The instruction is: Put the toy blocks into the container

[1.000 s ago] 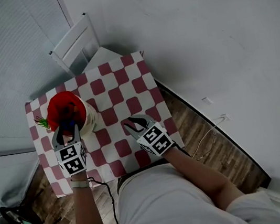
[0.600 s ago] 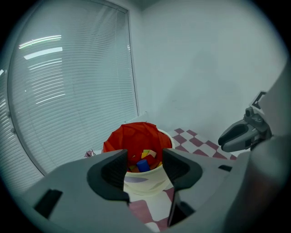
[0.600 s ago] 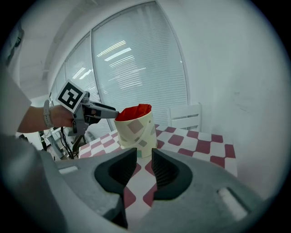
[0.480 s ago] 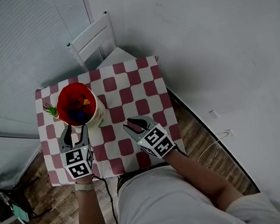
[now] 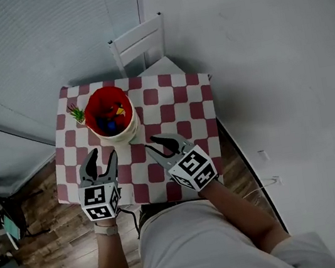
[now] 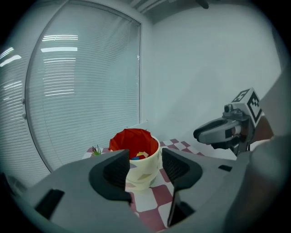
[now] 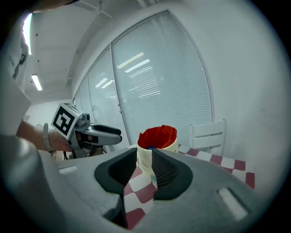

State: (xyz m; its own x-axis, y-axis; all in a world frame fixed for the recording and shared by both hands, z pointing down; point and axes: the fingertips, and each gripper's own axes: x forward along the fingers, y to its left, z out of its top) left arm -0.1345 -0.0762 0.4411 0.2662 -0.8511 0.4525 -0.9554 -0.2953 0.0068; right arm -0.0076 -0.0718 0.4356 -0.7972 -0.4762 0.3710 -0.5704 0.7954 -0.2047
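The cream container [image 5: 128, 132] with its red liner stands on the checkered surface [image 5: 172, 107], with the toy blocks [image 5: 112, 115] lying inside it. The left claw [image 5: 102, 161] and the right claw [image 5: 158, 146] hang on its near side, clear of its wall, both pointing towards it. Each claw is released and grasps nothing, and the container shows beyond the gap between its jaws

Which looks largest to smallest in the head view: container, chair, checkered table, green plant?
1. checkered table
2. chair and container: about alike; the chair is farther off and partly hidden by the table, so unranked.
3. green plant
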